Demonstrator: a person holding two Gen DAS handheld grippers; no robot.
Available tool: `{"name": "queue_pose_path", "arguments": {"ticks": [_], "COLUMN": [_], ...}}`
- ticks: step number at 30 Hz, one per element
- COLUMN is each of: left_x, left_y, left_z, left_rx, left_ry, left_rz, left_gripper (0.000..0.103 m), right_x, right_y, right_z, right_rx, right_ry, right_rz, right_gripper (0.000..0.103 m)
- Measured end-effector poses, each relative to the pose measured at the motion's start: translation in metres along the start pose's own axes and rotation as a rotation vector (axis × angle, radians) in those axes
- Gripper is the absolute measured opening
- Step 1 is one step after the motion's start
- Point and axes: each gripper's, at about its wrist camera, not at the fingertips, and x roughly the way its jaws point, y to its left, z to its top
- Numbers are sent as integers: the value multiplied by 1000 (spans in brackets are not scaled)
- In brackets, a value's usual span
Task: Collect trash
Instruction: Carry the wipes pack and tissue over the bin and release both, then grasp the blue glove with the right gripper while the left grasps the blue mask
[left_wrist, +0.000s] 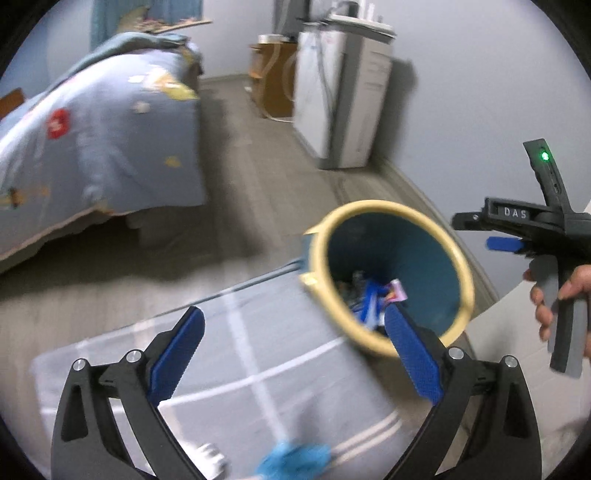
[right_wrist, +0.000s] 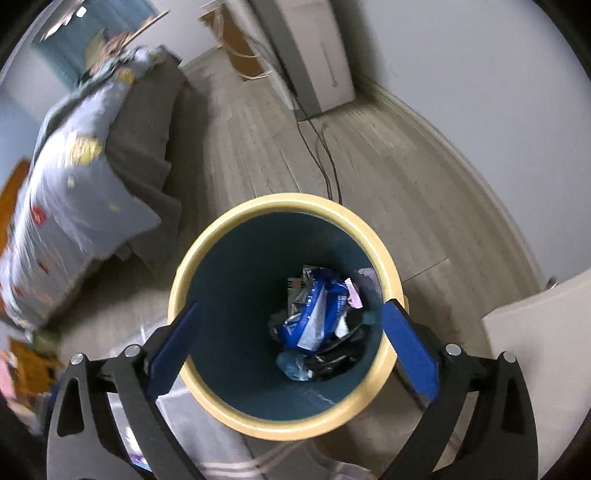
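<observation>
Item: round teal plastic waste bin with a cream rim (right_wrist: 280, 206), standing on grey wood-look flooring (right_wrist: 388, 177).

Right gripper (right_wrist: 288, 343): directly above the bin mouth, blue pads spread wide to either side of the rim, nothing between them. A suitable position for a drop.

Contents: crumpled blue-and-white wrapper (right_wrist: 314, 314), pink scrap (right_wrist: 352, 293) and dark packaging, below and ahead of the pads.

Left gripper (left_wrist: 295, 354): blue pads apart and empty, over a grey rug with white lines (left_wrist: 258, 369); bin ahead and right.

Outstanding: blurred light-blue crumpled object (left_wrist: 295, 458) on the rug, beneath the left gripper, probably the next pick.
</observation>
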Motion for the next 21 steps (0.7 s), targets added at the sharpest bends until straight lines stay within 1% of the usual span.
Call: {"name": "queue_pose_path", "arguments": {"ticks": [5, 7, 11, 13, 16, 18, 20, 21], "left_x": [-51, -70, -95, -103, -111, -114, -114, -115], "left_y": [44, 58, 84, 95, 110, 120, 131, 135], "left_z": [-34, -50, -83, -100, -122, -130, -138, -140], "left_rx": [-29, -32, -81, -115, -162, -190, -218, -223], "left_ry": [-2, 6, 18, 27, 40, 41, 55, 57], "left_rz": [94, 138, 173, 189, 202, 205, 208, 213], "left_gripper": [97, 97, 97, 97, 97, 97, 97, 97], "right_x": [-1, -3, -10, -14, -25, -36, -45, -47], "right_y": [28, 37, 56, 68, 87, 102, 116, 124], "right_z": [-20, -28, -38, -44, -59, -72, -84, -90], "right_rx": [-142, -166, -181, -206, -251, -280, -319, -349], "right_ry": [7, 13, -6, 0, -15, -55, -114, -126], "right_rz": [-109, -124, -195, -182, -86, -31, -24, -26], "right_gripper": [97, 97, 97, 97, 97, 97, 97, 97]}}
